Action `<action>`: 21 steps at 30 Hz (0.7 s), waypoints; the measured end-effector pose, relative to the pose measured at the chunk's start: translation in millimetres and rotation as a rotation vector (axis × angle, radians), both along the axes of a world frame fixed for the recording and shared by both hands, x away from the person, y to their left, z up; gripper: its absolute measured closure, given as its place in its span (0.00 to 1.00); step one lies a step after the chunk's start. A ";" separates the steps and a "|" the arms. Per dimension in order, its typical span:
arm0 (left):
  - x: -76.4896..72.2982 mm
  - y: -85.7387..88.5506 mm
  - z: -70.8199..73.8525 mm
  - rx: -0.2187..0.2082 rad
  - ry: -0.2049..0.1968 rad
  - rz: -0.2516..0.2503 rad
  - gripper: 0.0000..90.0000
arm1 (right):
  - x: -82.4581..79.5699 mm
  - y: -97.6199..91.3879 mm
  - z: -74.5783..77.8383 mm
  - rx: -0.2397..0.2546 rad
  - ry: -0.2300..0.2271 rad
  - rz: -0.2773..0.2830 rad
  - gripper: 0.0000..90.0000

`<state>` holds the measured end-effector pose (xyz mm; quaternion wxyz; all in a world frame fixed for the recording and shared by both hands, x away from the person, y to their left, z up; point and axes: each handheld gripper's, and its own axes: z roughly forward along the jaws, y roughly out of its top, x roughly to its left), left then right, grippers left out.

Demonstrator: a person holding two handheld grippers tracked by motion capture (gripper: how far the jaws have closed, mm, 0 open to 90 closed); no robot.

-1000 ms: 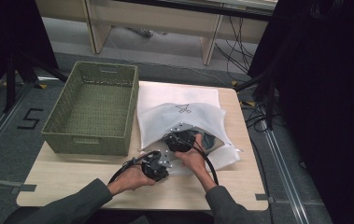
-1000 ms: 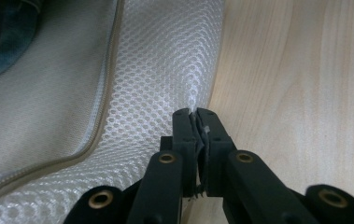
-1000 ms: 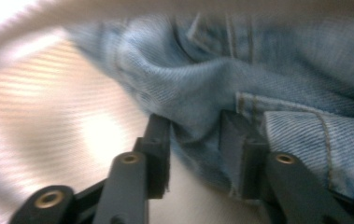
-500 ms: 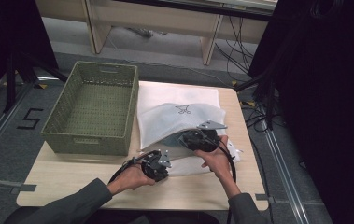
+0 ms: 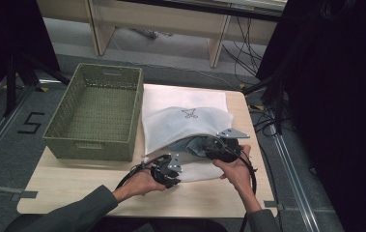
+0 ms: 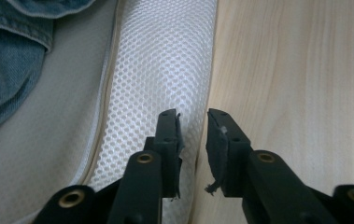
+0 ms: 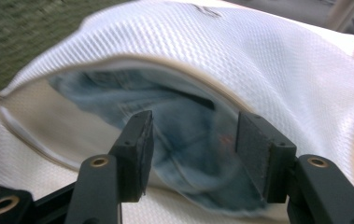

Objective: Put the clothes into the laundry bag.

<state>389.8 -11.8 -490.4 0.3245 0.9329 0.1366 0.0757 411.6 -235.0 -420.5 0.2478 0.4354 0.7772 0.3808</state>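
- My left gripper rests low on the pale wooden desk; its fingers have just been opening to a narrow gap, with the near rim of the white mesh zip-up laundry bag lying just ahead of them, unpinched.
- My right gripper has its fingers parted to a middling gap, having just widened; nothing is held. The bag's mouth gapes directly ahead.
- The blue denim garment lies half in that mouth, beyond my right fingertips, one fold spilling toward them.
- Judgement: re-pinch the lower rim with the left fingers to hold the mouth steady, then take the spilling denim fold low and push it deep, keeping clear of the zip.
- The green woven plastic basket stands well apart, left of both grippers.
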 end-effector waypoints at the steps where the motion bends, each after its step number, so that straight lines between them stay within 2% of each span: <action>1: 0.6 -2.3 -1.0 -0.009 0.004 0.008 0.77 | -1.2 -0.7 -2.4 0.017 0.013 -0.023 0.53; 2: 2.1 -5.3 -2.1 -0.011 0.001 0.005 0.76 | 1.4 -5.0 -4.3 -0.008 0.011 -0.023 0.53; 3: 3.2 -6.4 -2.2 -0.005 -0.003 -0.002 0.74 | 3.0 -5.2 -8.6 0.000 0.035 -0.053 0.54; 4: 3.9 -9.5 -3.7 -0.010 -0.006 0.004 0.74 | 6.1 -8.1 -9.7 -0.019 0.032 -0.037 0.55; 5: 5.4 -13.7 -6.0 -0.017 -0.006 0.006 0.74 | 10.1 -9.1 -14.5 -0.012 0.041 -0.028 0.59; 6: 6.7 -15.6 -7.5 -0.014 -0.005 0.002 0.74 | 14.3 -6.3 -22.9 0.030 0.074 -0.026 0.68; 7: 6.7 -17.4 -9.7 -0.021 0.001 0.010 0.75 | 20.1 -7.1 -26.4 0.015 0.071 0.003 0.74; 9: 8.6 -18.2 -11.1 -0.020 0.004 0.005 0.79 | 27.3 -2.7 -34.9 -0.044 0.075 0.037 0.84; 10: 8.9 -18.2 -11.2 -0.020 0.012 0.008 0.81 | 27.2 0.5 -37.4 -0.031 0.087 0.034 0.88; 12: 8.2 -18.3 -11.7 -0.036 0.011 0.019 0.87 | 27.9 9.5 -45.3 -0.031 0.119 0.060 0.91; 15: 5.4 -16.8 -10.8 -0.011 0.006 0.015 0.93 | 29.3 24.5 -59.1 -0.083 0.155 0.099 0.92; 17: 3.7 -16.6 -10.2 -0.005 0.003 0.007 0.95 | 34.3 29.4 -66.7 -0.064 0.160 0.081 0.92; 18: 2.2 -16.6 -11.4 -0.026 0.022 0.030 0.95 | 36.9 31.0 -70.2 -0.059 0.166 0.078 0.92; 21: 3.8 -13.7 -10.5 -0.016 0.026 0.027 0.95 | 48.8 42.2 -81.3 -0.086 0.144 0.049 0.94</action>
